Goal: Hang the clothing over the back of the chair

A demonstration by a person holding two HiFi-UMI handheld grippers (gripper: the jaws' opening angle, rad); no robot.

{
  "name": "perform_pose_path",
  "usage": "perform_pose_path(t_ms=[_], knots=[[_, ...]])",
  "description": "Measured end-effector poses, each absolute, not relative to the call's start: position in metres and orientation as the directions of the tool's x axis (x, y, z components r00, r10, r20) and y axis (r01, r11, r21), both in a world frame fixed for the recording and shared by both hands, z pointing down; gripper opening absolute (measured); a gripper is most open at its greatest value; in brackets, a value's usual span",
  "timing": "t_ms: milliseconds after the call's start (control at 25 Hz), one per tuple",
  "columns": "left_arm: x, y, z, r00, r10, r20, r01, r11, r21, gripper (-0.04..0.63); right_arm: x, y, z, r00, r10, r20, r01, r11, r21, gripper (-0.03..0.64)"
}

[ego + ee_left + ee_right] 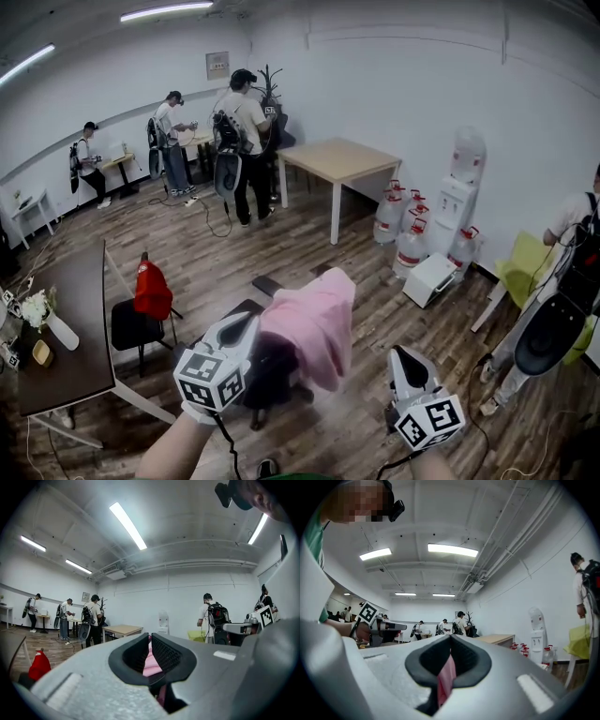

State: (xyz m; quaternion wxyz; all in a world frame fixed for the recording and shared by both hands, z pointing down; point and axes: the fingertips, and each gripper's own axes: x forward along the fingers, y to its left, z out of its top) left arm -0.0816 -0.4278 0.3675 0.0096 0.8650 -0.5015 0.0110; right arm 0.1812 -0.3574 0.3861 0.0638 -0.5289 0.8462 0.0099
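**Pink clothing: held above chair, draping not yet done**

Head view: The pink clothing (314,323) is bunched directly above the dark chair (270,373). I cannot tell whether they touch. Its long axis slants from the left gripper (246,326) up and away from the person, with the loose end hanging toward the chair. The right gripper (403,358) is to the right of the chair.

Left gripper view: The left gripper (150,639) has its fingers clenched on a pink fold (151,663).

Right gripper view: The right gripper (450,641) has its fingers clenched on a narrow pink strip (446,674).

Step judged: positioning over the chair. The next move likely calls for spreading the cloth, lowering it across the back's top edge, then releasing.
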Motion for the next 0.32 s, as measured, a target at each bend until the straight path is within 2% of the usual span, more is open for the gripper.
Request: perform_pose_path(t_ms=[320], knots=[[-0.098,-0.442,0.364,0.47,-0.882,0.033,-0.883,-0.47,0.006,0.029,0.174,-0.373,0.378,-0.443,-0.888,-0.124,-0.891,0.451,-0.047,-0.006]])
